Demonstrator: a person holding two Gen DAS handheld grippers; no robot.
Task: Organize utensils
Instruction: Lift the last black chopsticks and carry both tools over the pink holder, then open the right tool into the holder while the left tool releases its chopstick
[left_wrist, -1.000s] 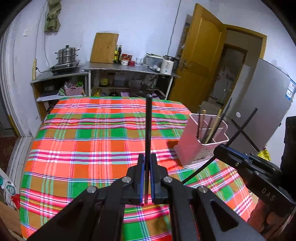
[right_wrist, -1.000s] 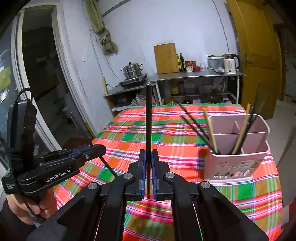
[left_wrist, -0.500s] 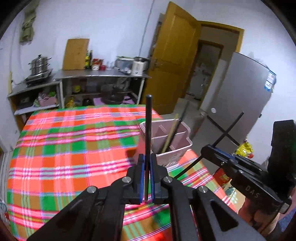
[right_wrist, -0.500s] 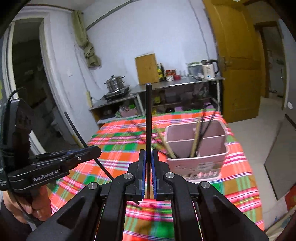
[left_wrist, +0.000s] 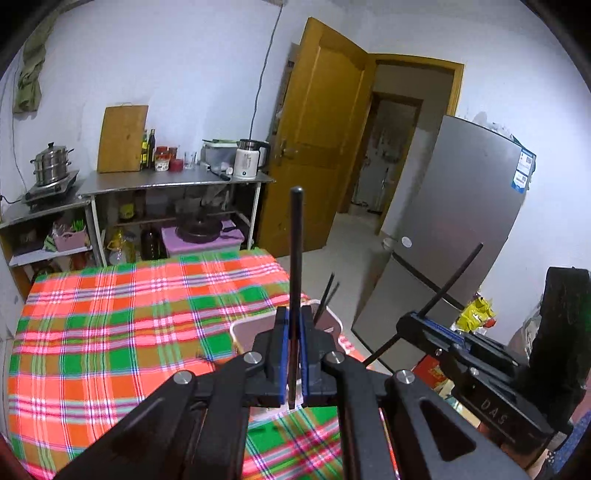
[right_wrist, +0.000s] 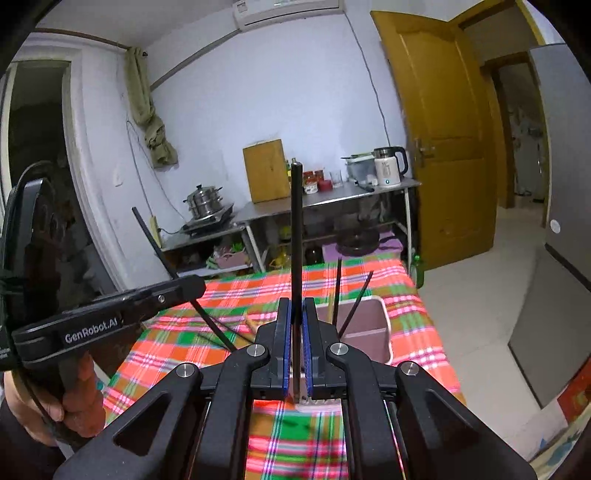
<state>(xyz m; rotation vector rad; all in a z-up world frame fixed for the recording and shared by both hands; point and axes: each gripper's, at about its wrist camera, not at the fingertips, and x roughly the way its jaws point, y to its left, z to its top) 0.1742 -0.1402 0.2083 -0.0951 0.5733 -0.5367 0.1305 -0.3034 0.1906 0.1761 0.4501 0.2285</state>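
Observation:
My left gripper (left_wrist: 294, 313) is shut on a black chopstick (left_wrist: 296, 240) that stands upright between its blue pads. Just behind its fingers sits the pink utensil holder (left_wrist: 242, 334), with dark chopsticks poking out of it. My right gripper (right_wrist: 296, 306) is shut on a second black chopstick (right_wrist: 296, 221), also upright. The holder (right_wrist: 369, 326) lies right behind it on the plaid tablecloth (right_wrist: 229, 291). Each gripper shows in the other's view: the right one (left_wrist: 415, 323) with its slanted stick, the left one (right_wrist: 188, 288) held by a hand (right_wrist: 74, 398).
Steel shelves (left_wrist: 173, 182) by the far wall carry a pot, a cutting board, bottles and a white kettle (left_wrist: 249, 162). A yellow door (left_wrist: 317, 140) stands open beyond the table. A grey fridge (left_wrist: 454, 229) is to the right, past the table's edge.
Both grippers rose and swung toward the holder, each with its chopstick. The holder, off to the right before, now sits close behind the fingers of both.

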